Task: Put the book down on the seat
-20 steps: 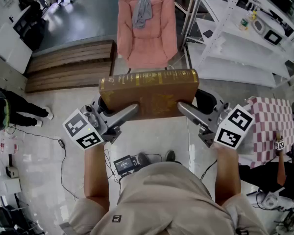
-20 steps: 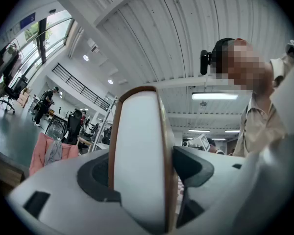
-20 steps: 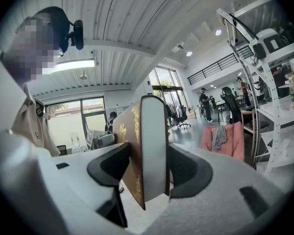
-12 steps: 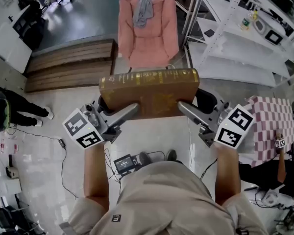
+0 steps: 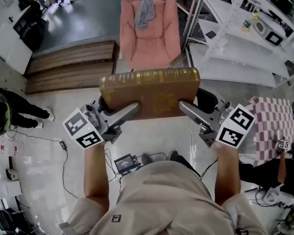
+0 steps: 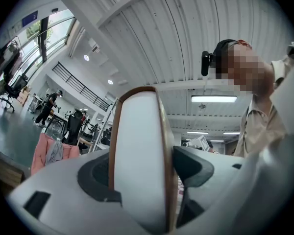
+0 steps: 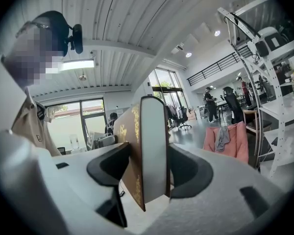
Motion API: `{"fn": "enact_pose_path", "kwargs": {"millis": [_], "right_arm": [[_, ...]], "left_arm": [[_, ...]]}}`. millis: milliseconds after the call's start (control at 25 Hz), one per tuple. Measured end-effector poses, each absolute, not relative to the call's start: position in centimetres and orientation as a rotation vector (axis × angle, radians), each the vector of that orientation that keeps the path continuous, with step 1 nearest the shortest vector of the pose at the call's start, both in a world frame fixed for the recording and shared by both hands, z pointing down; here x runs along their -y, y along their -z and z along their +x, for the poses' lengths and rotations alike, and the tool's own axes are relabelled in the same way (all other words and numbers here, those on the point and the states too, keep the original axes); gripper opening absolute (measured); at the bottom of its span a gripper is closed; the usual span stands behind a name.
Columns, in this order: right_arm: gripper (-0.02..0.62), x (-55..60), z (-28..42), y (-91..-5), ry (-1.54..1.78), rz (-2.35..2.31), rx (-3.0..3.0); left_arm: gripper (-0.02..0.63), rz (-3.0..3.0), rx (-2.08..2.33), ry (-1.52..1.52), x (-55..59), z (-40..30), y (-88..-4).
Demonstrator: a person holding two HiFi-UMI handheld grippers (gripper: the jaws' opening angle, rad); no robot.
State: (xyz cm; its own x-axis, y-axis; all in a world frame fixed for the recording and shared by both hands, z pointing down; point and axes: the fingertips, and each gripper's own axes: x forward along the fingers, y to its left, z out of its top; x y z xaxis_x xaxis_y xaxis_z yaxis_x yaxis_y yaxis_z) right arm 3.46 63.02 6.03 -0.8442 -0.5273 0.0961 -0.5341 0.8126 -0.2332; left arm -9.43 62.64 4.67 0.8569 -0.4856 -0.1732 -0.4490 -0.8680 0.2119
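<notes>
A thick brown book with gold print is held flat in the air in front of me, its spine toward the far side. My left gripper is shut on the book's near left edge, and my right gripper is shut on its near right edge. In the left gripper view the book's white page block fills the gap between the jaws. The book stands between the jaws in the right gripper view too. The pink armchair stands ahead on the floor, with a grey cloth hanging over its back.
White metal shelving stands to the right of the chair. Low wooden steps lie to its left. A checkered cloth is at the right. A person in dark clothes stands at the left edge. Cables and a small device lie by my feet.
The view has shifted slightly, so the armchair sits a little further right. The book and both grippers hold the same pose.
</notes>
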Motion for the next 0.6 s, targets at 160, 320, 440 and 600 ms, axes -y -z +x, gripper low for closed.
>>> {"fn": "enact_pose_path", "kwargs": {"millis": [160, 320, 440, 600], "right_arm": [[0.242, -63.1, 2.3, -5.8, -0.393, 0.869, 2.967], [0.241, -62.5, 2.4, -6.1, -0.413, 0.872, 2.954], [0.241, -61.2, 3.1, -6.7, -0.43, 0.854, 2.954], [0.241, -59.2, 3.5, -7.3, -0.454, 0.801, 2.971]], "left_arm": [[0.307, 2.867, 0.718, 0.341, -62.7, -10.6, -4.6], [0.307, 2.844, 0.722, 0.342, -62.1, -10.5, -5.0], [0.307, 2.823, 0.745, 0.331, -60.9, -9.9, -5.7], [0.307, 2.8, 0.799, 0.313, -59.5, -9.5, -6.1]]}}
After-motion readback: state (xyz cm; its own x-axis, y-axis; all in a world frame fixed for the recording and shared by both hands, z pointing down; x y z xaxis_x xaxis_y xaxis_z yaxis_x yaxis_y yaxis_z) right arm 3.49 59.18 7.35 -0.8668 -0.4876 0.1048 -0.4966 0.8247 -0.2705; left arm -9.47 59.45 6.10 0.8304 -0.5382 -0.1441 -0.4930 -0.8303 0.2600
